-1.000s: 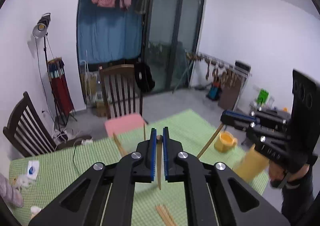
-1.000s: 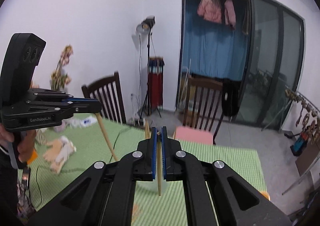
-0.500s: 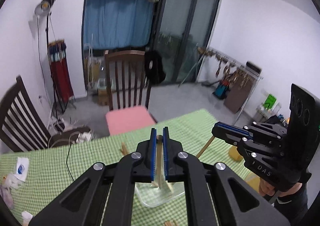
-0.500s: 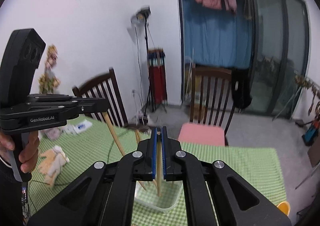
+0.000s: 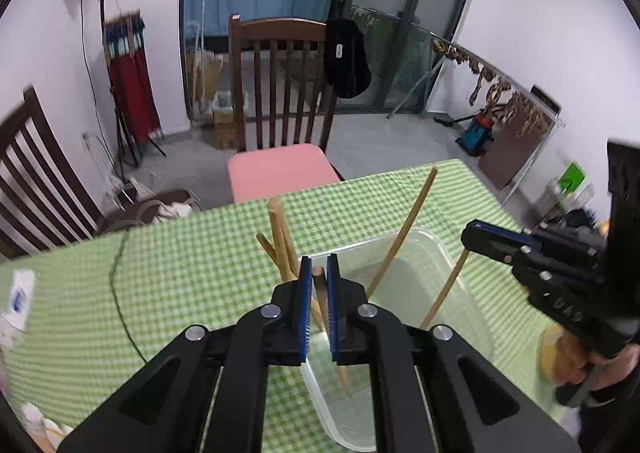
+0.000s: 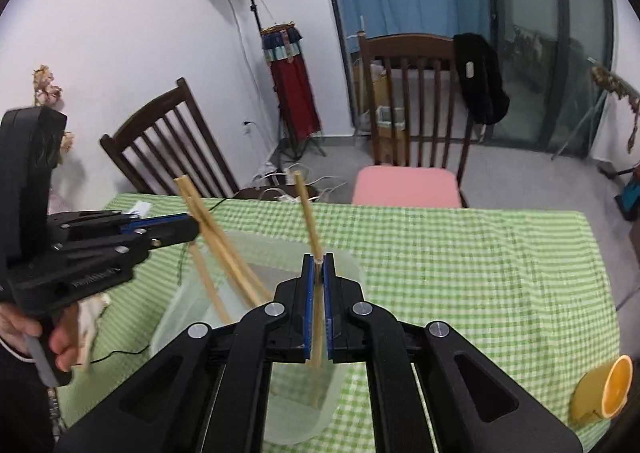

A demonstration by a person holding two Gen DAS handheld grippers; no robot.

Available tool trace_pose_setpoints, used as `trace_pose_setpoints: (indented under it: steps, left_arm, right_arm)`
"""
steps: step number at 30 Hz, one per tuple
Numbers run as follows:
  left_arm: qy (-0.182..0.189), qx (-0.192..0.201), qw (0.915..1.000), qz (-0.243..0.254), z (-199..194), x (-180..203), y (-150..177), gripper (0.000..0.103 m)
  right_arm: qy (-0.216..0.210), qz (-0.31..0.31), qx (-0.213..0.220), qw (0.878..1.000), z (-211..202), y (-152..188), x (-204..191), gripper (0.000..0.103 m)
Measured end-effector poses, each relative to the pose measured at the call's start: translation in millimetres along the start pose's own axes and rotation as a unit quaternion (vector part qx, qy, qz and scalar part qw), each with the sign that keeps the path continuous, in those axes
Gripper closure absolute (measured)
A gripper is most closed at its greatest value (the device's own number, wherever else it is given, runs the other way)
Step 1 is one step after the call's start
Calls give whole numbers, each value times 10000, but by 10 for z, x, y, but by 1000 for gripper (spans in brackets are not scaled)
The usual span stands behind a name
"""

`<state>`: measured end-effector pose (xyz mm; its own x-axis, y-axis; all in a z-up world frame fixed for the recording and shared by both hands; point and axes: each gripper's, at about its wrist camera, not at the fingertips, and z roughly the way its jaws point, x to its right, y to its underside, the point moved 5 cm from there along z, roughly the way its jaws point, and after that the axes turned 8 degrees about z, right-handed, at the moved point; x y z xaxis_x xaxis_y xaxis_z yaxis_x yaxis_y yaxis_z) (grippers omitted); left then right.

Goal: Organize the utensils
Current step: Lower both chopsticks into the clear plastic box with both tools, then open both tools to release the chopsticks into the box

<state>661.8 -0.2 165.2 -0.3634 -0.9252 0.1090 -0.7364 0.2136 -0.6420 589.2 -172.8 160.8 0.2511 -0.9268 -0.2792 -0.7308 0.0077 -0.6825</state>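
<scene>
A clear plastic container (image 5: 434,249) (image 6: 188,285) stands on the green checked tablecloth (image 5: 180,273). Several wooden chopsticks (image 5: 278,237) (image 6: 212,229) lean upright in it. My left gripper (image 5: 318,273) (image 6: 192,231) is shut on one chopstick (image 5: 322,301) whose lower end reaches inside the container. From the right side, my right gripper (image 6: 318,265) (image 5: 466,237) is shut on another chopstick (image 6: 317,333) (image 5: 444,293), which also slants down into the container. A person's hand holds each gripper.
A yellow cup (image 6: 600,389) lies on its side near the table's right edge. A chair with a pink seat (image 5: 280,173) stands at the far side, and a dark wooden chair (image 5: 40,173) at the left. A thin black cable (image 5: 120,293) crosses the cloth.
Both grippers came down and tilted toward the table, each with its chopstick. The container has come into view, and the chopsticks' lower ends now sit inside it.
</scene>
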Motion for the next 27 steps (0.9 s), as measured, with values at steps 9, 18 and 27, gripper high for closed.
trace_pose_setpoints:
  steps: [9, 18, 27]
  left_arm:
    - [-470, 56, 9986, 218, -16, -6, 71, 37]
    - [-550, 53, 9984, -154, -622, -215, 383, 25]
    - [-374, 772, 9908, -1044, -1378, -176, 1438, 15]
  right_arm:
    - [152, 278, 206, 9993, -84, -85, 30, 35]
    - [491, 182, 305, 9982, -596, 34, 105, 29]
    - [352, 226, 358, 9985, -1127, 647, 194, 26]
